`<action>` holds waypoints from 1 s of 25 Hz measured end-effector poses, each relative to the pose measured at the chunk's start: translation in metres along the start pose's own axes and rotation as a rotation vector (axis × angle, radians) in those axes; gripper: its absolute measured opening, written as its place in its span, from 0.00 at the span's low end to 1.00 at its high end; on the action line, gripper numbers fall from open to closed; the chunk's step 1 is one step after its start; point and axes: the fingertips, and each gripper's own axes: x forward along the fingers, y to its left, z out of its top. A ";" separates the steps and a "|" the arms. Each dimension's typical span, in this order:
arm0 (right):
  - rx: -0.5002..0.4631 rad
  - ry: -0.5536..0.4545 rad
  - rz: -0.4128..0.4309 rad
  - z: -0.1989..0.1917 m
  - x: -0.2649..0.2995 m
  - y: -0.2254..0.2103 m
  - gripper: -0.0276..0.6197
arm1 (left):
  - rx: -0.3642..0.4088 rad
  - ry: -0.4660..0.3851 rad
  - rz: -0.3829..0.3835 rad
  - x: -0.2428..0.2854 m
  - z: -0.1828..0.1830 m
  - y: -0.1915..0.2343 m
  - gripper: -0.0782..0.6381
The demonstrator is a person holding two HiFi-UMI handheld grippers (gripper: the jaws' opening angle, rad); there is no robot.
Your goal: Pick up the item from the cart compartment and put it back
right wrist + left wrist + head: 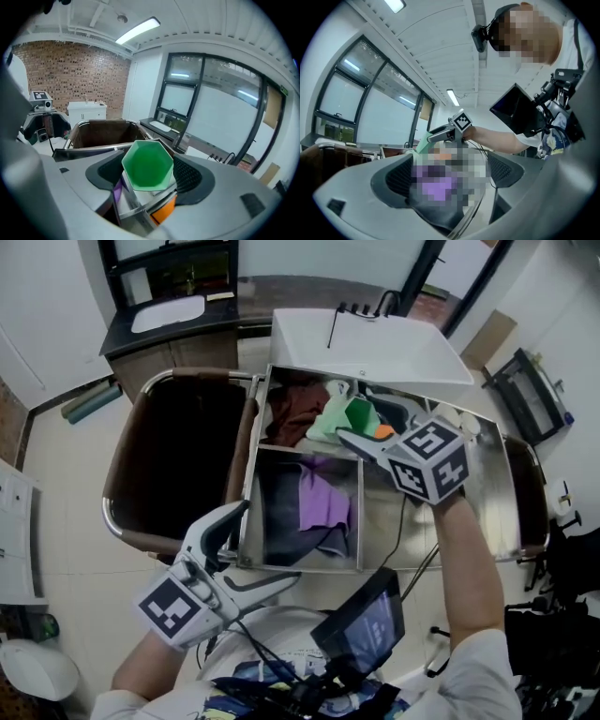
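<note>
Right gripper view: clamping green hexagonal cup in right gripper above cart compartments; risking a slip off its smooth tapered walls onto clothes if tilting; holding left gripper wide, empty, near cart's rim

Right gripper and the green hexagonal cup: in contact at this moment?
Touching. The right gripper view shows the green hexagonal cup sitting between the two pads of the right gripper, its sides pressed against both.
</note>
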 end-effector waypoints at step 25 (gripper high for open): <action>0.028 -0.053 -0.279 -0.150 -0.398 0.113 0.56 | 0.049 0.034 -0.145 0.040 -0.030 -0.246 0.76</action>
